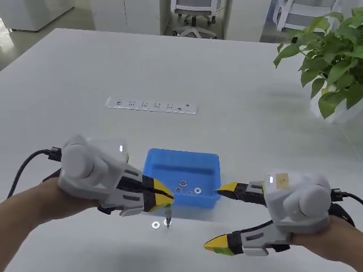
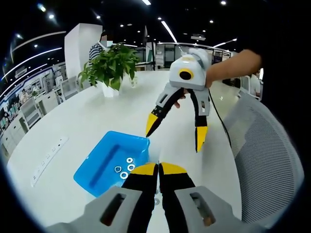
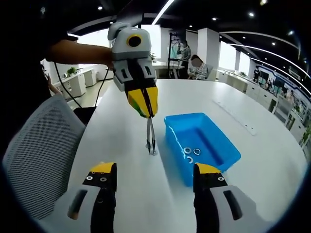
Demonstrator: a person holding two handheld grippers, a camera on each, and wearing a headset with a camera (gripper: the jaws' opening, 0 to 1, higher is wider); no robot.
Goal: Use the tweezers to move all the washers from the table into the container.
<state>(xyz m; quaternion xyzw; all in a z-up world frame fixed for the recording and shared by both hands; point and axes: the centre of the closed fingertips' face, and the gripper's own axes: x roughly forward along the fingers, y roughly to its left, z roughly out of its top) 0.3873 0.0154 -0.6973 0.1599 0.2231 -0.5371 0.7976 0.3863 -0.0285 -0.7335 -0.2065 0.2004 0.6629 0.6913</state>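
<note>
Blue container sat at lower centre of the head view. Fingers of the left gripper clamped the tweezers beside a washer, while the right gripper had its fingers apart.

Table: I see a wide white top.
Power strip: white, lying flat on the table, well left of the plant.
Plant: leafy green, white pot, at my far right.
Office chair: beyond the table's far edge.
Mesh chair: grey, just beside the table.
</note>
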